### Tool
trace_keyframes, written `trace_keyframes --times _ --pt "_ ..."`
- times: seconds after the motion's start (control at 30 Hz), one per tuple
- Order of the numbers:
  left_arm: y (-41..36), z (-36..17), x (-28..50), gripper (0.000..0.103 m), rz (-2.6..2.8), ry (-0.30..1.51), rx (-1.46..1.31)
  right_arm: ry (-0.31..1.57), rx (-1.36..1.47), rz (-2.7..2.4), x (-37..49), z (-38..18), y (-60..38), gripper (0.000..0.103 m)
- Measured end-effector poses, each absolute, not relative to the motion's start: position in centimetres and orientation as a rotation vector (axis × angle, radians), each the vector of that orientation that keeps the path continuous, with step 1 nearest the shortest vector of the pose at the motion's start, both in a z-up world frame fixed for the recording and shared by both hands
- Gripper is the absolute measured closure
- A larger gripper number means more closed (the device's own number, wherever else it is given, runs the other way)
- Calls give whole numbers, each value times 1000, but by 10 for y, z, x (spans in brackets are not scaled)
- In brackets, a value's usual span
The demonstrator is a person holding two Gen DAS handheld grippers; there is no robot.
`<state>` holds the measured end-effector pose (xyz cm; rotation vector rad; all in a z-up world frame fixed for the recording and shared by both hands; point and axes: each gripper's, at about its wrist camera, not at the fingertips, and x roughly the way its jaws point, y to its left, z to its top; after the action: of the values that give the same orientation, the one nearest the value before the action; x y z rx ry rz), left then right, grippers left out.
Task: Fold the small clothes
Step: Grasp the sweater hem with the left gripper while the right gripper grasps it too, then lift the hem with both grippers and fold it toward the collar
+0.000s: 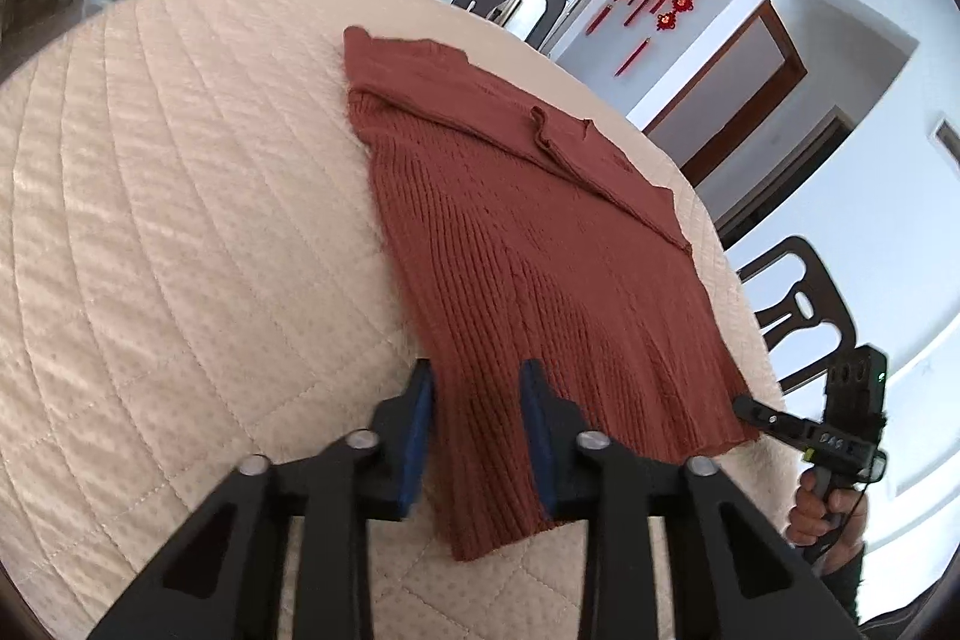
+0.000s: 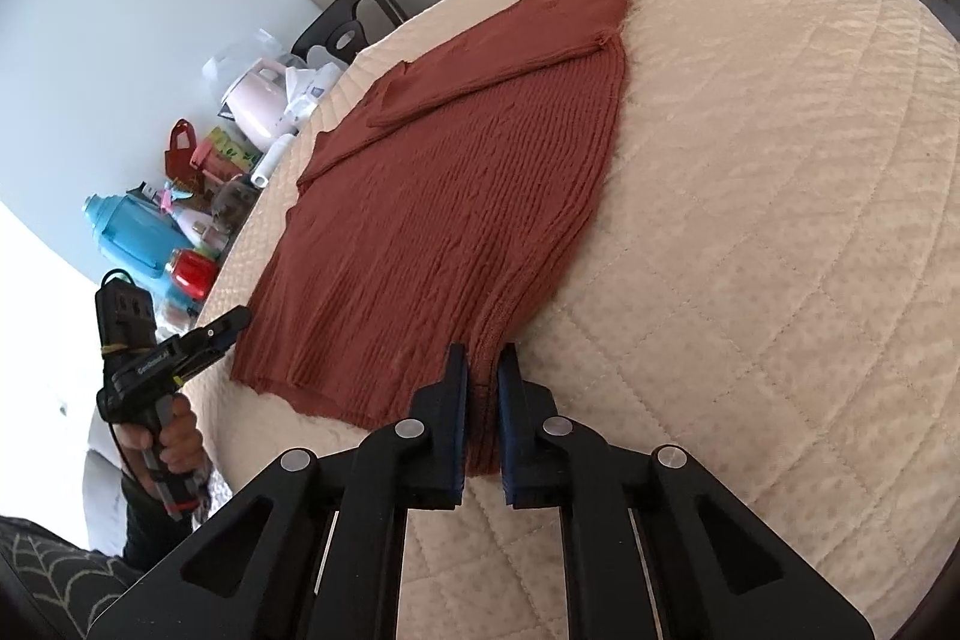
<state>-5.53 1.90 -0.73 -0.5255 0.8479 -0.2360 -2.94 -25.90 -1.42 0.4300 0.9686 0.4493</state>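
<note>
On the quilted table [image 1: 180,220], right gripper [image 2: 482,370] fingers pinch the sweater's [image 2: 450,220] hem; left gripper [image 1: 474,376] fingers straddle it, apart.

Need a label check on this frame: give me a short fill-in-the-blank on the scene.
1. The sweater is ____ in colour.
2. The right gripper is shut on the sweater's ____ corner.
3. The sweater lies on a quilted ____ cover.
4. The left gripper has sweater between its ____.

Answers: rust red; hem; beige; fingers
</note>
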Motion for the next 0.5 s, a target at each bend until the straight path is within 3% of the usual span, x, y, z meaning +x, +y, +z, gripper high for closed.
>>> trace_keyframes --times 0.07,0.5 --pt "20 -9 -57 90 -216 850 -517 968 432 452 -30 -14 -261 95" --pt "25 9 -62 96 -239 814 -397 911 378 475 -33 1 -254 95"
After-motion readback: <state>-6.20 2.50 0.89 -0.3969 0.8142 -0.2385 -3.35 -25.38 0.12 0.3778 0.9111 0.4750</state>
